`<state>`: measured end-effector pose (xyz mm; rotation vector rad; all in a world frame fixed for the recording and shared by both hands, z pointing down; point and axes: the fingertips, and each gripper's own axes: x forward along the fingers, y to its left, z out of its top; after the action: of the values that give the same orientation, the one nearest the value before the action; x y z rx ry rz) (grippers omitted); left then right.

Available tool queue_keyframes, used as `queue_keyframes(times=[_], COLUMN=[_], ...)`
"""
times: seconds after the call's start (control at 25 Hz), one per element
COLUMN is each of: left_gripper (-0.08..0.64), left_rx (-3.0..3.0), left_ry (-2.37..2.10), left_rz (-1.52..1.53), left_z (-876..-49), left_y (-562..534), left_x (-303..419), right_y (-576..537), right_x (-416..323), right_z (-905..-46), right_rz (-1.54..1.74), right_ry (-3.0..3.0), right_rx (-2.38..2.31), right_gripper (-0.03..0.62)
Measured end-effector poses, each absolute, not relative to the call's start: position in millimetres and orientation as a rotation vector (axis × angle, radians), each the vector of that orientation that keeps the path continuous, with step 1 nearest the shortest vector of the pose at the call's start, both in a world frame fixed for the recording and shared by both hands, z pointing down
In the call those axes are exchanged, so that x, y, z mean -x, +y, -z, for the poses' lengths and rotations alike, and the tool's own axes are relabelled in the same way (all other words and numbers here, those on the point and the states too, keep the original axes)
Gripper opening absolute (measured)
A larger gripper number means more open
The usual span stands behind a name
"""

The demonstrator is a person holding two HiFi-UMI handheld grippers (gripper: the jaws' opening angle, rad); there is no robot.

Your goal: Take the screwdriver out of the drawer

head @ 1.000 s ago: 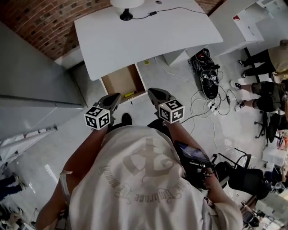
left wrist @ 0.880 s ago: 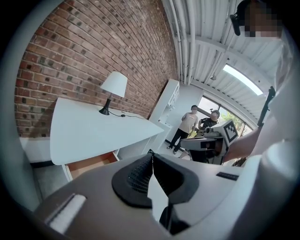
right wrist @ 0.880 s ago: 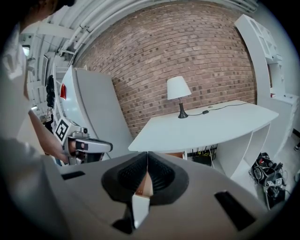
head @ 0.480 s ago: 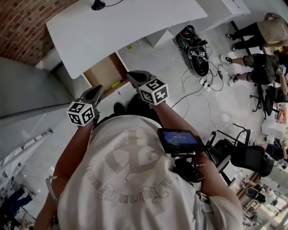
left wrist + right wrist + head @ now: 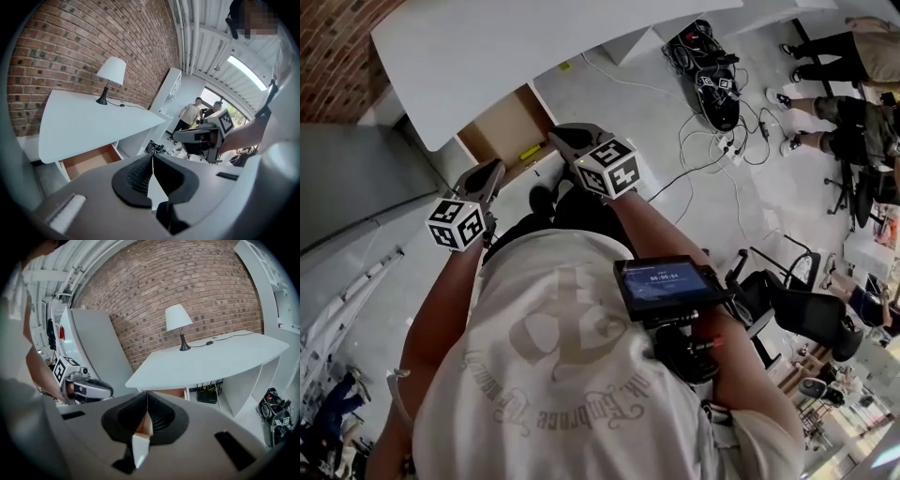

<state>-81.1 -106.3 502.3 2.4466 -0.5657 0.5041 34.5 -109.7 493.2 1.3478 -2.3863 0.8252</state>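
The drawer (image 5: 499, 129) under the white desk (image 5: 469, 56) stands pulled out, and a yellow screwdriver (image 5: 529, 152) lies at its front right corner. My left gripper (image 5: 493, 169) hangs shut in the air near the drawer's front edge, holding nothing. My right gripper (image 5: 554, 135) hovers just right of the screwdriver, also shut and holding nothing. In the left gripper view the left gripper (image 5: 152, 156) points past the drawer (image 5: 89, 159), with the right gripper (image 5: 197, 136) to its right. The right gripper (image 5: 147, 393) faces the desk (image 5: 211, 359); the left gripper (image 5: 89, 387) shows at its left.
A lamp (image 5: 111, 72) stands on the desk against the brick wall. A tall grey cabinet (image 5: 347, 187) rises left of the drawer. Cables and a power strip (image 5: 712, 84) lie on the floor to the right. People (image 5: 862, 56) and an office chair (image 5: 797, 319) are farther right.
The head view has swung, so the desk, the drawer and both grippers sit higher and further left in the picture. Both grippers stay shut and near the drawer's front.
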Motion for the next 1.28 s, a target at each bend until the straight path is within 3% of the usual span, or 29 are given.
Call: queue_keyframes(times=[0.8, 1.28], left_gripper=[0.011, 0.012], left_rx=[-2.382, -2.399], left_ry=[-0.527, -0.372], left_rz=[-0.668, -0.951], left_z=[-571, -635], left_y=[-116, -110], left_x=[48, 51], right_y=[-92, -65], right_x=[-65, -44], right_z=[-557, -599], right_rz=[-0.978, -1.111], right_ry=[-2.34, -2.285], right_rx=[-1.334, -1.338], right_gripper=[0.008, 0.008])
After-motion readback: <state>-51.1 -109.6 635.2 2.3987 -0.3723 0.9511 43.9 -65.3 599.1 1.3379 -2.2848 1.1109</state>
